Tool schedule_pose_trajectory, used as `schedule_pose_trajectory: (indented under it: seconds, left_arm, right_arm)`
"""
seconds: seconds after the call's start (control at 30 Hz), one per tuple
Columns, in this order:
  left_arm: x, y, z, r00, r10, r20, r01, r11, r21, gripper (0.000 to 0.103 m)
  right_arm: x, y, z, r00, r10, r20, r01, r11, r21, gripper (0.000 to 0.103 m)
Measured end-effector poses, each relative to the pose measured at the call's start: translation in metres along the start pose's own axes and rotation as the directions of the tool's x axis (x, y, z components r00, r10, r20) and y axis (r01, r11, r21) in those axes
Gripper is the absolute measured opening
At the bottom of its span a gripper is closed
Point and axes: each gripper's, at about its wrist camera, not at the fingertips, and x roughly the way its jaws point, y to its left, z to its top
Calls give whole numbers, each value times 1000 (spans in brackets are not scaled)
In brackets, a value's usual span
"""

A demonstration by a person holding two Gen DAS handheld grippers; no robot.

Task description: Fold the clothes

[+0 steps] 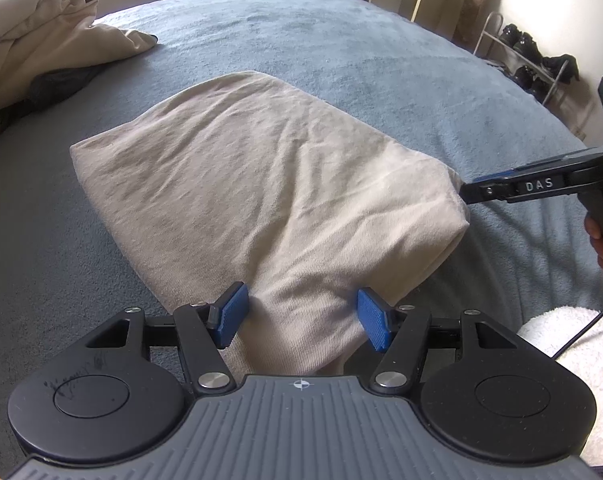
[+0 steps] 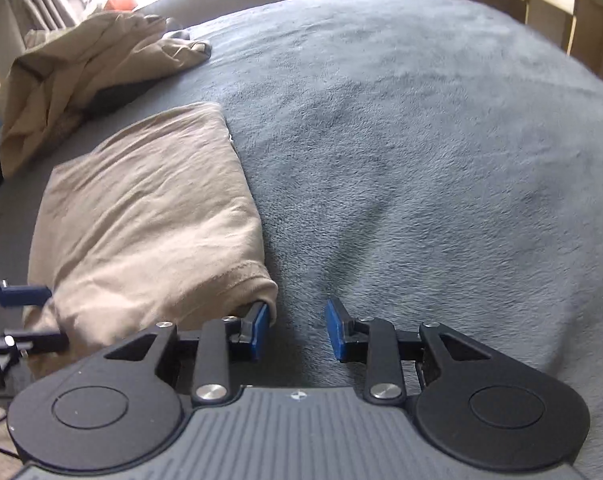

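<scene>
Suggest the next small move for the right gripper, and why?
Probably shift the right gripper left until the beige garment corner sits between its pads, then close. Its jaws stand open over bare blue blanket, only the left pad touching the hem.

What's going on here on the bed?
A person is folding clothes on a blue-grey blanket with two handheld tools. The folded beige garment lies flat; the left tool straddles its near end, pads apart. The right tool stands open at the garment's corner, nothing between its pads. A beige clothes pile waits behind.
</scene>
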Motion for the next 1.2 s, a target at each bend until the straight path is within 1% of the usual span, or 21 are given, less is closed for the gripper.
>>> schedule_pose_trajectory:
  seconds: [0.07,0.13,0.17,0.23,0.3,0.33,0.37,0.43,0.47,0.5,0.6,0.7,0.77,0.8,0.83,0.87,0.93,0.97,1.03,1.1,1.2]
  left_arm:
    - [0,0,0,1000,0,0,0,1000,1,61]
    - [0,1,0,1000,-1,0,1,1000,2,61]
    - [0,0,-1,1000,0,-1,0,1000,3,61]
    - [0,0,-1,1000,2,-1,-2,1000,2,61]
    - [0,-1,0,1000,6,-1,-6,1000,0,61]
    - [-1,-1,0,1000,7,-1,-7,1000,-1,61]
    - [-1,-1,0,1000,8,-2,-8,1000,-2,61]
    - [-1,-1,0,1000,7,-2,-7,1000,-2,61]
    - [-1,-1,0,1000,7,-3,-7,1000,-1,61]
    - [-1,-1,0,1000,7,-4,-7,1000,2,61]
    - [-1,0,0,1000,11,-4,-11,1000,9,61]
    - [-2,0,0,1000,12,2,-12,1000,0,61]
    - [-5,1,0,1000,13,5,-13,1000,-11,61]
    - [-6,1,0,1000,15,7,-15,1000,-20,61]
    - [-9,3,0,1000,19,11,-18,999,-31,61]
    - [-13,4,-1,1000,20,17,-20,999,-41,61]
    - [-22,7,-2,999,26,32,-24,998,-55,61]
    - [-27,9,-4,999,34,38,-32,998,-60,61]
    - [-40,13,-7,997,53,61,-48,996,-80,61]
    - [-53,20,-11,993,69,91,-58,992,-116,61]
    - [-65,28,-13,987,89,131,-63,980,-187,61]
  right_arm:
    - [-2,-5,0,1000,-25,-16,26,1000,15,33]
    - [-10,-14,3,1000,0,-17,1,998,55,33]
    - [-17,-15,5,999,34,3,-34,997,67,34]
    - [-32,-6,10,990,132,43,-133,991,16,34]
    - [-41,13,13,971,234,51,-228,969,-98,34]
    - [-41,25,13,963,267,33,-258,952,-166,34]
    - [-33,35,12,967,256,-6,-251,944,-215,34]
    - [-12,54,8,974,207,-89,-225,926,-304,33]
    - [1,60,3,982,145,-119,-177,925,-336,33]
    - [13,62,1,984,105,-146,-150,927,-344,33]
    - [21,59,4,980,106,-166,-148,951,-270,33]
    - [13,59,0,983,66,-169,-116,946,-303,36]
    - [7,58,-4,985,-17,-169,-42,941,-336,36]
    - [6,55,-5,983,-71,-167,8,936,-352,36]
    - [5,49,-6,980,-108,-167,43,936,-348,36]
    - [2,41,-6,979,-115,-171,56,947,-316,36]
    - [-9,26,-2,981,-95,-169,55,972,-230,36]
    - [-14,21,-1,983,-96,-159,63,977,-202,36]
    - [-23,16,4,985,-116,-126,93,981,-172,36]
    - [-32,14,10,989,-119,-92,105,984,-141,36]
    - [-46,17,20,996,-81,-32,77,993,-93,36]
